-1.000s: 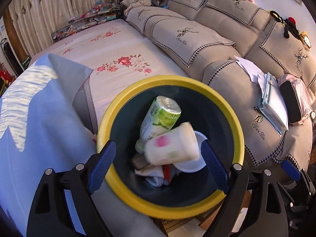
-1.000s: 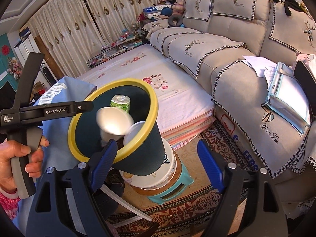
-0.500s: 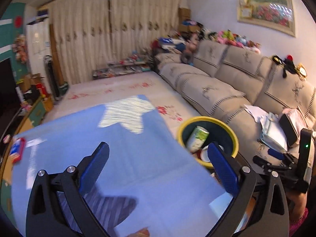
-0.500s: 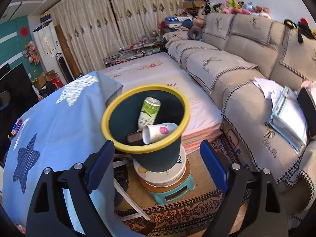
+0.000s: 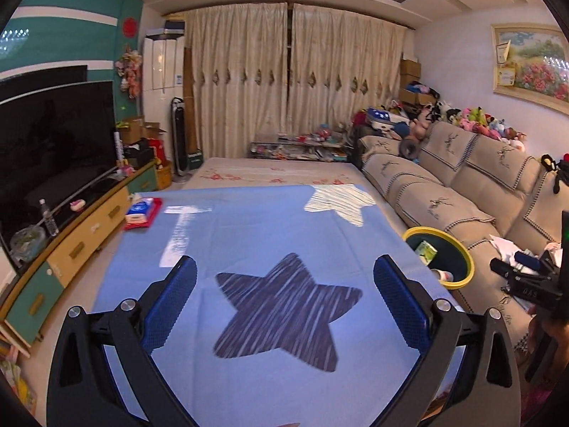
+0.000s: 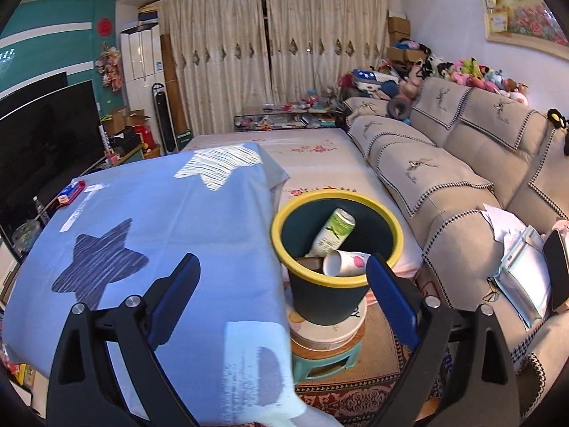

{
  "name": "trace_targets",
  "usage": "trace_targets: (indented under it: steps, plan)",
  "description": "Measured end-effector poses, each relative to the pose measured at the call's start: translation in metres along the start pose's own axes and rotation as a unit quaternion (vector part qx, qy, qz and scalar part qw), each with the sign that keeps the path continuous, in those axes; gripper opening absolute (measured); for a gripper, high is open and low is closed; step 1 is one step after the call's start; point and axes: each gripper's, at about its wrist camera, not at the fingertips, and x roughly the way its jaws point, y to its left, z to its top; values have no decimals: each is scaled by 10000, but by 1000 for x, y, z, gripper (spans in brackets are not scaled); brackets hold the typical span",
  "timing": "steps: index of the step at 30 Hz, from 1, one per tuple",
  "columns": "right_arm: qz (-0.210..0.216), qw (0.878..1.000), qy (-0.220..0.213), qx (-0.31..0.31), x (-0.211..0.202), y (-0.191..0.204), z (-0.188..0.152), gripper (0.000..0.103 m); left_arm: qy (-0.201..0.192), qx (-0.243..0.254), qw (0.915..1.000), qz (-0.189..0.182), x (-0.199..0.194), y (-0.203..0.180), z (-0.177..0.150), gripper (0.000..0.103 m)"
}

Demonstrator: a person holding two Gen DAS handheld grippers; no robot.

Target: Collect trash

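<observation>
Both grippers hang with jaws wide apart and holding nothing, the left gripper (image 5: 284, 299) over the dark star on the blue tablecloth (image 5: 256, 220), the right gripper (image 6: 282, 295) near the tabletop's right edge. The collected trash, a green-labelled can (image 6: 334, 233) and a paper cup (image 6: 346, 264), lies in the yellow-rimmed bin (image 6: 320, 302) just off that edge. Perched on a stacked stool (image 6: 327, 356), the bin looks likely to tip if the right gripper knocks its rim.

My left gripper (image 5: 284, 291) hangs wide apart, empty, over the blue star cloth (image 5: 270, 235); the yellow-rimmed bin (image 5: 441, 259) sits off right.
</observation>
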Motion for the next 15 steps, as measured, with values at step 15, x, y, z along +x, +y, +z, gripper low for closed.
trace_targets:
  steps: [15]
  plan:
    - [198,9998,3,-85,-4,22,3,90,-57,-17,9999,134,-12,9,-9,98]
